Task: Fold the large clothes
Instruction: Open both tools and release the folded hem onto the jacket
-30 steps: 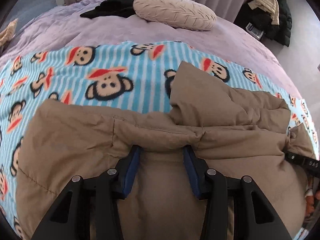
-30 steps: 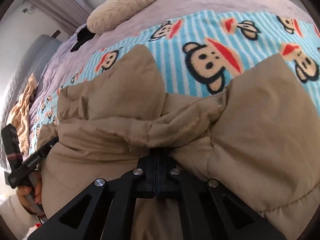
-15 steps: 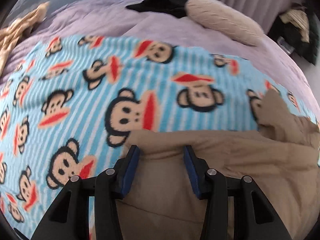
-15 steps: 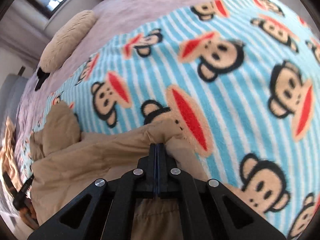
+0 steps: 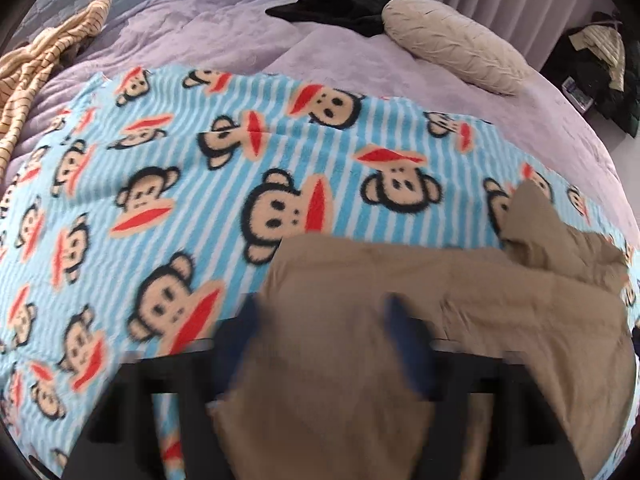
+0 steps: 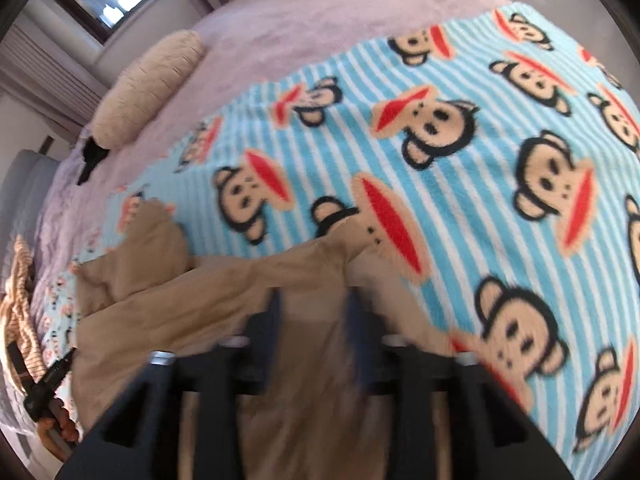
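A tan puffy jacket (image 5: 460,312) lies spread on a blue striped monkey blanket (image 5: 192,184), with a folded part sticking up at its far side. In the left wrist view my left gripper (image 5: 322,312) hovers over the jacket's left end. Its jaws are opening and blurred, standing wide apart with the cloth beneath them, not pinched. In the right wrist view the jacket (image 6: 192,308) ends in a corner by my right gripper (image 6: 314,300). These jaws are opening too, and cloth lies loose between them on the blanket (image 6: 480,152).
The blanket covers a lilac bed (image 5: 224,36). On it are a beige pillow (image 5: 456,44), a black garment (image 5: 340,4) and a striped yellow cloth (image 5: 44,56). Dark clothes are piled at the far right (image 5: 604,64). A hand (image 6: 60,424) shows at the lower left.
Both grippers drew the jacket's ends apart sideways, stretching it along the blanket. The right jaws, shut on the cloth before, now stand apart. The left jaws have widened.
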`<state>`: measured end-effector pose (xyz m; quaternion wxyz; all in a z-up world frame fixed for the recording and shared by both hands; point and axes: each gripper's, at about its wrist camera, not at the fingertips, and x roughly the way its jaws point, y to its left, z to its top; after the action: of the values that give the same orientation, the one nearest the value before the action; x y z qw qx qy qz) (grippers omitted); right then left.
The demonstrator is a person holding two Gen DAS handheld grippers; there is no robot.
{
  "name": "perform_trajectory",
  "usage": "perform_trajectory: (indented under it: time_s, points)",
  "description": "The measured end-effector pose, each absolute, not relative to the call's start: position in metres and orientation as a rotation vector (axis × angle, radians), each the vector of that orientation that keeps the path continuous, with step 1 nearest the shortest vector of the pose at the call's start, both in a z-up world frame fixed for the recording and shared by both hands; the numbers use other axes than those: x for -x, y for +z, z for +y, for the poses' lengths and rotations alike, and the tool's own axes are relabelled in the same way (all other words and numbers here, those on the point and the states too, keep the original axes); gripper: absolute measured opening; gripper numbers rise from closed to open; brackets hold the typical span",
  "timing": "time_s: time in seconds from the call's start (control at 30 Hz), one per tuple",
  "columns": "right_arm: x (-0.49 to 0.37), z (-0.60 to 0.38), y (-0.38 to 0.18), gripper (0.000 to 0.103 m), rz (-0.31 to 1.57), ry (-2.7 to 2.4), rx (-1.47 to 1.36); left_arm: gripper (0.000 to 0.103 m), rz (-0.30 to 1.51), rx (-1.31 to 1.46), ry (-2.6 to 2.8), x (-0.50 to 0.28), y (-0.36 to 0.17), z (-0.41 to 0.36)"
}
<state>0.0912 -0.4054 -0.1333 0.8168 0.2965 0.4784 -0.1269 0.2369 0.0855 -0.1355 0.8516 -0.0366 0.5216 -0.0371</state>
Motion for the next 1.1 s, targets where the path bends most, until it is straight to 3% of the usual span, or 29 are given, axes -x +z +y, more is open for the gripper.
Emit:
perform_trajectory:
  time_s: [0.27,0.53,0.57,0.6,0.73,0.87,1.03,1.1]
  points:
    - [-0.04,-0.368,-0.1,0.053,0.983,-0.206,-0.685,0.088,1.101,0.092,-0.127,-0.17,-0.11,0.093]
    - [0.017,-0.333,-0.099,0.063,0.998,-0.165,-0.785,0.089,1.149,0.092,-0.139,-0.11,-0.11,0.1]
    - [0.025,-0.33,-0.1,0.064,1.001,-0.162,-0.799,0.093,1.148,0.088,-0.142,-0.105,-0.11,0.101]
    - [0.031,-0.327,-0.102,0.069,1.003,-0.159,-0.81,0.103,1.149,0.085,-0.145,-0.098,-0.109,0.101]
    - [0.06,-0.318,-0.111,0.08,0.996,-0.16,-0.884,0.103,1.167,0.1,-0.159,-0.075,-0.113,0.104]
    - [0.083,-0.311,-0.126,0.082,0.994,-0.171,-0.964,0.103,1.212,0.16,-0.161,-0.062,-0.125,0.111]
    - [0.095,-0.313,-0.16,0.103,1.0,-0.169,-1.132,0.103,1.269,0.276,-0.112,-0.056,-0.143,0.127]
    - [0.096,-0.312,-0.172,0.103,0.994,-0.17,-1.196,0.103,1.283,0.313,-0.104,-0.055,-0.149,0.133]
